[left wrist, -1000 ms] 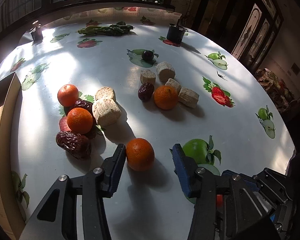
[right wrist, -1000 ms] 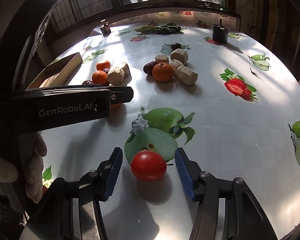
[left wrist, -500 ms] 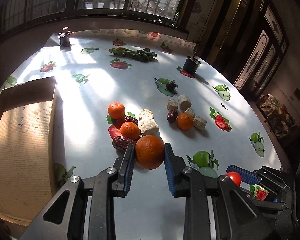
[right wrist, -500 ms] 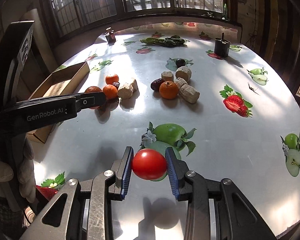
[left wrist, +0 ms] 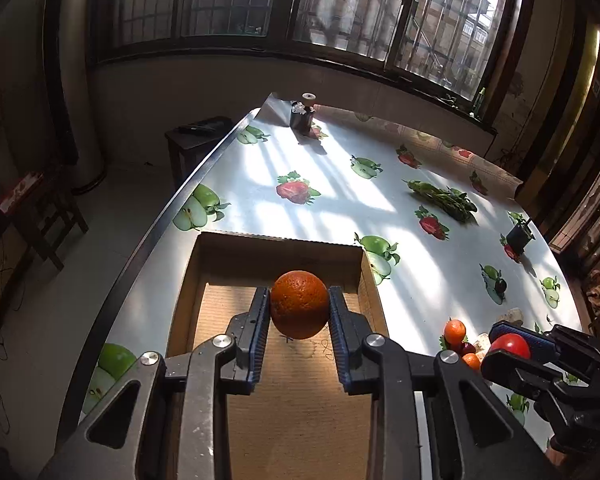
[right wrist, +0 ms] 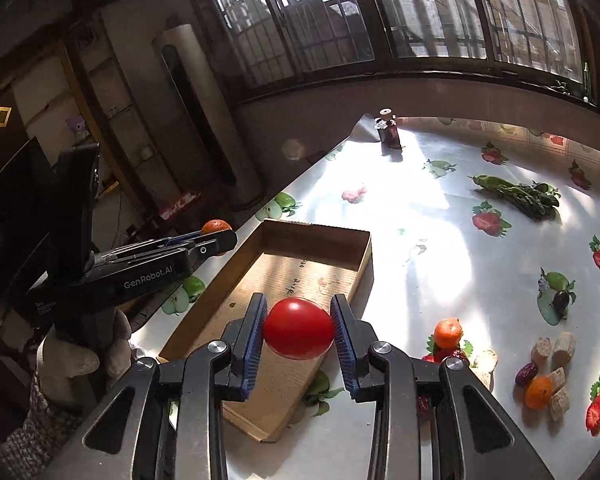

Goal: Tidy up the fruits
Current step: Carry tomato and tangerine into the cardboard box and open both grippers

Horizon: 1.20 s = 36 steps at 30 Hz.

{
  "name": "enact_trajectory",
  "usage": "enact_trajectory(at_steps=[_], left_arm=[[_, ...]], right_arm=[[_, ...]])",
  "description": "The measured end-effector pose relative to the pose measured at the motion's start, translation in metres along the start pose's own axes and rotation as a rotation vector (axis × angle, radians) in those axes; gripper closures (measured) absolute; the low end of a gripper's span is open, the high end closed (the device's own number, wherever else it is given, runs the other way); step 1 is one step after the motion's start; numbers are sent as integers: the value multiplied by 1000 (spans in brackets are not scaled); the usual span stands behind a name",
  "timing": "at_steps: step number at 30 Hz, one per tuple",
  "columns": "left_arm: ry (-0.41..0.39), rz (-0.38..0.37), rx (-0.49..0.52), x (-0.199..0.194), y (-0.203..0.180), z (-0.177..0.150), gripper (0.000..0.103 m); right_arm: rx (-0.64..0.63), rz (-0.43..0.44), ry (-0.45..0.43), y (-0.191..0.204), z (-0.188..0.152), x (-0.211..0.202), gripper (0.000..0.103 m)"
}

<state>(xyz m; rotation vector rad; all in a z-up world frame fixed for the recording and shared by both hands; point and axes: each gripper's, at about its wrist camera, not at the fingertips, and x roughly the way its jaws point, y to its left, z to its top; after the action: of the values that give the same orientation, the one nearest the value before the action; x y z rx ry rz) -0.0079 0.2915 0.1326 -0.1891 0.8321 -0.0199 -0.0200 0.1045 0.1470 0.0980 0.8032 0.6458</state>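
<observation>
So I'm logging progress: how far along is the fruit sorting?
Nothing is boxed yet: the cardboard box holds no fruit. In hand: left gripper carries an orange above it, right gripper a tomato. Left: tangerines and dates on the table.

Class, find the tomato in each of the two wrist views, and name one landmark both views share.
Left wrist view: tomato at the lower right edge, clamped in the right gripper.
Right wrist view: tomato at lower centre, between the blue pads.
Shared landmark: the cardboard box.
</observation>
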Motion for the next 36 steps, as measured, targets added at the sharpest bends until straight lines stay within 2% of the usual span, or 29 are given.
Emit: enact_trajectory(at_steps=[4, 8, 14, 19, 21, 23, 24, 27, 30, 32, 36], left_arm=[[94, 26, -75, 57, 31, -4, 75], [154, 38, -108, 92, 46, -10, 75], [201, 45, -120, 118, 49, -17, 75], [190, 47, -137, 120, 53, -17, 74], [180, 52, -140, 117, 54, -15, 70], [165, 56, -151, 113, 56, -13, 64], [154, 60, -157, 109, 57, -13, 63], [120, 84, -160, 91, 56, -10, 63], [68, 86, -139, 59, 44, -11, 62], [25, 61, -114, 35, 29, -15, 54], [-45, -53, -72, -12, -16, -30, 37]], right_arm=[[41, -5, 119, -3, 8, 86, 67], [86, -4, 187, -13, 6, 136, 67], [61, -66, 252, -18, 8, 176, 67], [40, -119, 257, -24, 7, 186, 67], [35, -121, 260, -24, 8, 187, 67], [28, -118, 253, -24, 8, 187, 60], [26, -120, 243, -23, 9, 185, 54], [26, -125, 200, -23, 12, 170, 52], [41, -112, 129, -26, 15, 134, 52], [43, -109, 68, -28, 12, 101, 52], [81, -126, -43, -45, -6, 31, 37]])
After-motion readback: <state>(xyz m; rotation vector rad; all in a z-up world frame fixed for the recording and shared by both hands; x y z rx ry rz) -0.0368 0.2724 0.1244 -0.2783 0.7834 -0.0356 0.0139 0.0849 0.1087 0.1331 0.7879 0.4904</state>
